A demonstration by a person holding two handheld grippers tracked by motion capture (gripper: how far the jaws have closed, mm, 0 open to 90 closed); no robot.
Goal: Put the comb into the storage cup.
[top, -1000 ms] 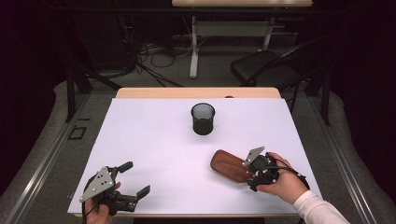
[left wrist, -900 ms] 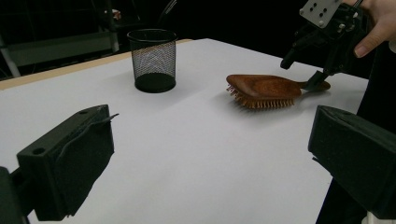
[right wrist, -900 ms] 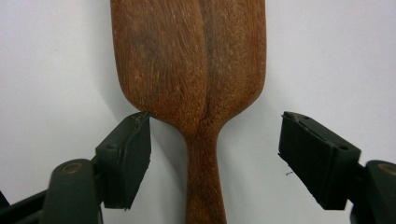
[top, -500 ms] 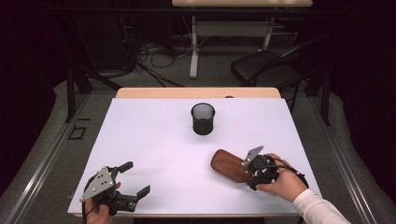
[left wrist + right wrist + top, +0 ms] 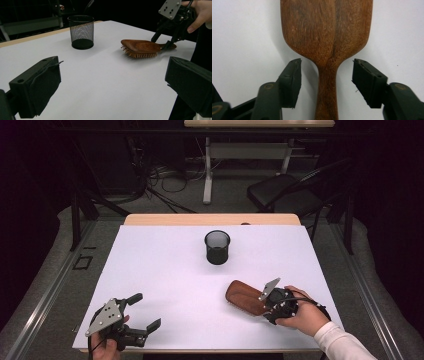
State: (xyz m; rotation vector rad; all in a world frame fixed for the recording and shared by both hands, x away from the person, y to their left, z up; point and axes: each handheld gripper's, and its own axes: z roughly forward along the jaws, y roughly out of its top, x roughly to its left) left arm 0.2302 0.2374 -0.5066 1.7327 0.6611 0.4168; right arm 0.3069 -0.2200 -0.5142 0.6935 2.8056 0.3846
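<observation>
Hairbrush (image 5: 327, 37) handle between the right hand-held gripper (image 5: 326, 82)'s parted jaws.

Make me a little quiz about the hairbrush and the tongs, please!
1. True or false: the right tongs are shut on the hairbrush.
2. Which way do the brush's bristles face: A up, B down onto the table?
3. What black thing stands beyond the brush?

Key:
1. False. They are open, one jaw on each side of the handle.
2. B.
3. A mesh cup.
</observation>
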